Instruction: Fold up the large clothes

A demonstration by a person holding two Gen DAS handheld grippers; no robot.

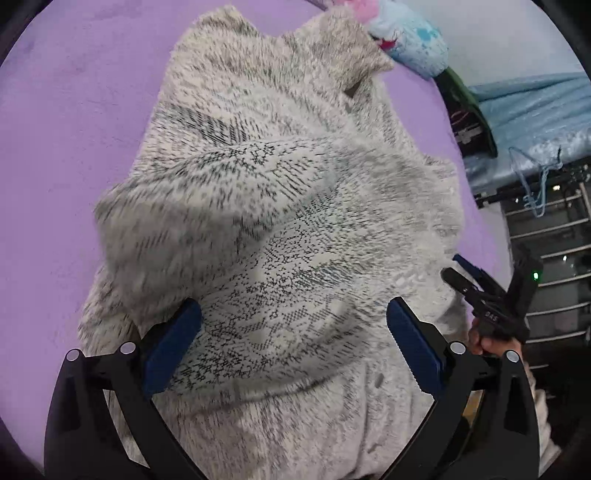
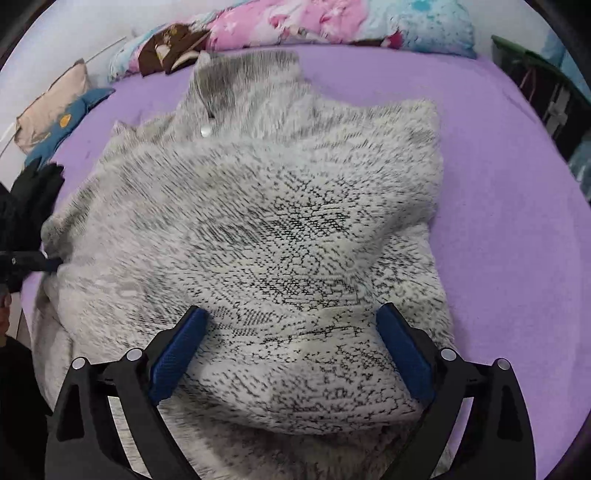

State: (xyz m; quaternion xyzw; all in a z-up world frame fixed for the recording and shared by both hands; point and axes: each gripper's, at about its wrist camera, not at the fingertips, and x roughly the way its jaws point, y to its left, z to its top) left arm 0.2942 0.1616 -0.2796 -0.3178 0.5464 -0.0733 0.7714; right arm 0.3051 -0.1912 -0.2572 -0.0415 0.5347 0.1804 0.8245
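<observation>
A large fuzzy grey-and-white sweater (image 1: pixel 280 221) lies bunched and partly folded over itself on a purple bed sheet (image 1: pixel 66 140), covering most of the middle of the bed. The left gripper (image 1: pixel 293 345) hangs over the near part of the sweater with its jaws spread wide, the blue pads (image 1: pixel 171 345) apart and holding nothing. Just right of it in the left wrist view, a hand (image 1: pixel 493 343) holds the right gripper (image 1: pixel 467 275) at the sweater's right edge. In the right wrist view, the right gripper (image 2: pixel 291 349) also stands wide open above the knit, with nothing clamped. Patterned pillows (image 2: pixel 295 22) lie along the far edge of the bed, well apart from the sweater.
</observation>
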